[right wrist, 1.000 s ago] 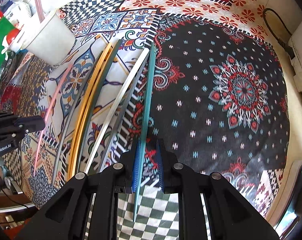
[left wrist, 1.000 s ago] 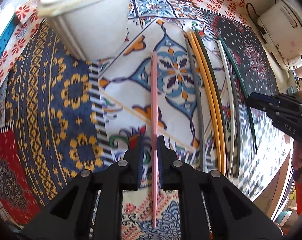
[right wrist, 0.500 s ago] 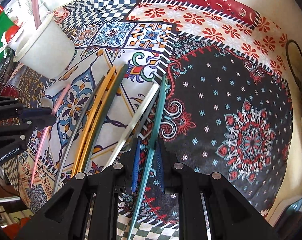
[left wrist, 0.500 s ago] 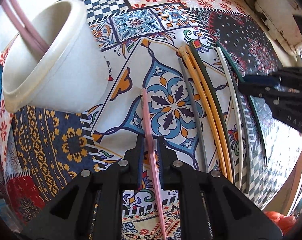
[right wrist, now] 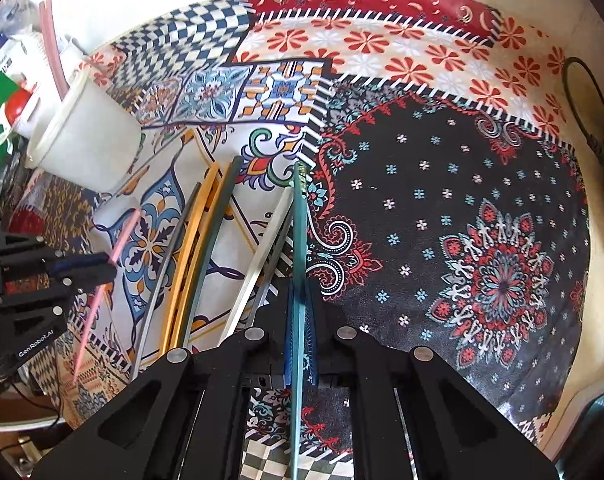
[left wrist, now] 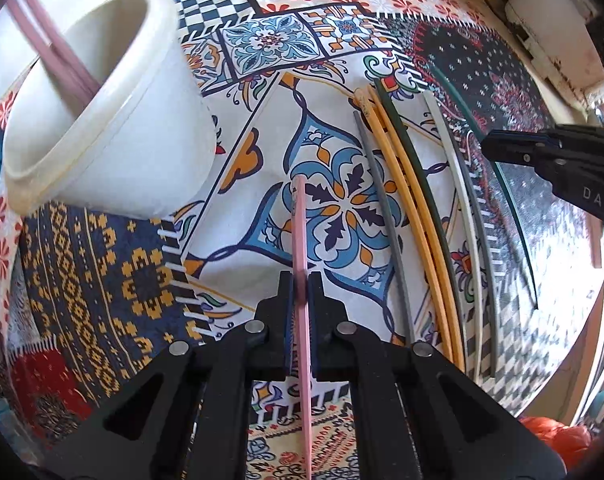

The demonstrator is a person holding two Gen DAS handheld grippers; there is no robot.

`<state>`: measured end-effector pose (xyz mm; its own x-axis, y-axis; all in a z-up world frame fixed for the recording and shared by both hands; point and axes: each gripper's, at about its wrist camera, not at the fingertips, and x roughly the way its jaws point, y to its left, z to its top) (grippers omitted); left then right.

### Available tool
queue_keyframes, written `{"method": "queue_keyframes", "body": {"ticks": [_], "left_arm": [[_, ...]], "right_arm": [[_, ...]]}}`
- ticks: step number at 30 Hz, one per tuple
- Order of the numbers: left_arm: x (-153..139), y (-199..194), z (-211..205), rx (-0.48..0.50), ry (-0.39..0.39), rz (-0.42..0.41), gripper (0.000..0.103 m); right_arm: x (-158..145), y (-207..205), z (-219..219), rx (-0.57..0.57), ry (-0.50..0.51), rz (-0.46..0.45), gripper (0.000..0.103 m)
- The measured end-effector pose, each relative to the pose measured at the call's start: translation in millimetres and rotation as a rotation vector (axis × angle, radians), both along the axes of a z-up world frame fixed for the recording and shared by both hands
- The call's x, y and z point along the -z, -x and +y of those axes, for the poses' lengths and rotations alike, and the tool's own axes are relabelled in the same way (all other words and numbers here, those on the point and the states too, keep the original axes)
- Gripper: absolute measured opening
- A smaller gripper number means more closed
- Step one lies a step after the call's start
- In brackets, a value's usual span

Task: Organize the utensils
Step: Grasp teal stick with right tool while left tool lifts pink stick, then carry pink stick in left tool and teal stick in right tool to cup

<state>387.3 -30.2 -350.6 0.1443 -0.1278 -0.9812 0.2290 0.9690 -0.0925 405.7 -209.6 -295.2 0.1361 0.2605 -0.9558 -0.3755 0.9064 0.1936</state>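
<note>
Pink plastic chopstick sits pinched between my left gripper pads; jaws have just closed onto it. It runs forward over the patterned patchwork tablecloth toward the white plastic cup, which holds two more pink sticks. My right gripper has likewise just closed on the teal chopstick. Grey, orange, dark green and white sticks lie between the two.
</note>
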Motion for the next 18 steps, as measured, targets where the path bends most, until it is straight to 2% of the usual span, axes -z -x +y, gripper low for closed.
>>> {"method": "queue_keyframes", "body": {"ticks": [5, 9, 18], "left_arm": [[-18, 17, 13, -0.041, 0.041, -0.044, 0.005], [-36, 33, 26, -0.074, 0.073, -0.079, 0.005], [-85, 75, 42, -0.145, 0.101, -0.209, 0.005]], "right_arm": [[-24, 9, -7, 0.028, -0.03, -0.054, 0.006], [-44, 32, -16, 0.051, -0.061, -0.108, 0.005], [-94, 69, -35, 0.07, -0.121, -0.223, 0.005]]}}
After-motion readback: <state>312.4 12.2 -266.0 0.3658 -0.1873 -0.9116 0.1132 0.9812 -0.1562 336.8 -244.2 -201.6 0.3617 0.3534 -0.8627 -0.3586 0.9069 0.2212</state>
